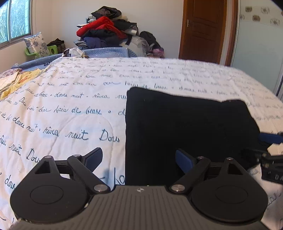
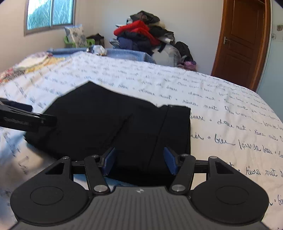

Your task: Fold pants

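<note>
The black pants (image 1: pixel 187 127) lie folded into a flat rectangle on the white bedspread with blue script (image 1: pixel 70 99). My left gripper (image 1: pixel 139 159) hovers over the near left edge of the pants, its jaws wide open and empty. In the right wrist view the same pants (image 2: pixel 109 120) fill the middle. My right gripper (image 2: pixel 139 159) sits above their near edge, jaws apart, blue pads (image 2: pixel 169 159) touching nothing. The left gripper (image 2: pixel 26 116) shows at the left edge of that view, and the right gripper (image 1: pixel 270 152) at the right edge of the left wrist view.
A heap of clothes (image 1: pixel 109 30) with a red garment stands beyond the bed's far end, beside a brown door (image 1: pixel 203 30). Yellow and floral bedding (image 1: pixel 19 79) lies at the bed's left. A window (image 2: pixel 49 12) is at the far left. A blue blanket (image 2: pixel 127 53) lies across the far end.
</note>
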A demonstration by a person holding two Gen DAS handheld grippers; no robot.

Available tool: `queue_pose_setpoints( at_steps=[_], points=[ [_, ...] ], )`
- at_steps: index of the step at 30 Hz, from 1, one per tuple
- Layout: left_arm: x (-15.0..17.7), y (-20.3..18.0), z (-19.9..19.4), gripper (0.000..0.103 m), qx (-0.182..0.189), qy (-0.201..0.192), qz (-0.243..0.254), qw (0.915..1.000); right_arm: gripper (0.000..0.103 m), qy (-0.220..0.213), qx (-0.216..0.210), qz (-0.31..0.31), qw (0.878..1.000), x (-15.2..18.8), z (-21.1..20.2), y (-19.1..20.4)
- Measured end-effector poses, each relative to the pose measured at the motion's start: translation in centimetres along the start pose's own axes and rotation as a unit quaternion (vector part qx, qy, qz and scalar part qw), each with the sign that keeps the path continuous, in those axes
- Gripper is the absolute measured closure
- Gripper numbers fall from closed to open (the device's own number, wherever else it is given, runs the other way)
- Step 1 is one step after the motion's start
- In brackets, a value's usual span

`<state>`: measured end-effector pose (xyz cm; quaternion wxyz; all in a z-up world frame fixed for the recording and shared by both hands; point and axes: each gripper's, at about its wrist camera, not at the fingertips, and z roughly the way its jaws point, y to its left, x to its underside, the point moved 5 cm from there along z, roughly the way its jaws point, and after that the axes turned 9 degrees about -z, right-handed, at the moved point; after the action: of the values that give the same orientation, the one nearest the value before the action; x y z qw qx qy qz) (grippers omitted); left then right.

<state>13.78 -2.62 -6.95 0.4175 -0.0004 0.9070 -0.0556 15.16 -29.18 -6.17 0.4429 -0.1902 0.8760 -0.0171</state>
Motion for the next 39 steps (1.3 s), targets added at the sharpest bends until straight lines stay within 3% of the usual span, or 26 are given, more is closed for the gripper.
queue_pose_setpoints(
  at_steps=[14,34,39],
  points=[
    [1.2,-1.1,-1.4,0.007,0.009,0.015,-0.013,0.9998,0.032,0.0,0.0,0.025,1.0,0.7,-2.4,1.9],
    [4.7,-0.5,-4.8,0.005,0.012,0.021,-0.017,0.9996,0.032,0.028,-0.024,0.079,0.996,3.7,-5.5,3.9],
    [5.6,0.1,-4.8,0.005,0.001,0.028,-0.02,0.9994,0.021,0.029,-0.012,0.083,0.996,3.9,-5.8,4.6]
  ],
)
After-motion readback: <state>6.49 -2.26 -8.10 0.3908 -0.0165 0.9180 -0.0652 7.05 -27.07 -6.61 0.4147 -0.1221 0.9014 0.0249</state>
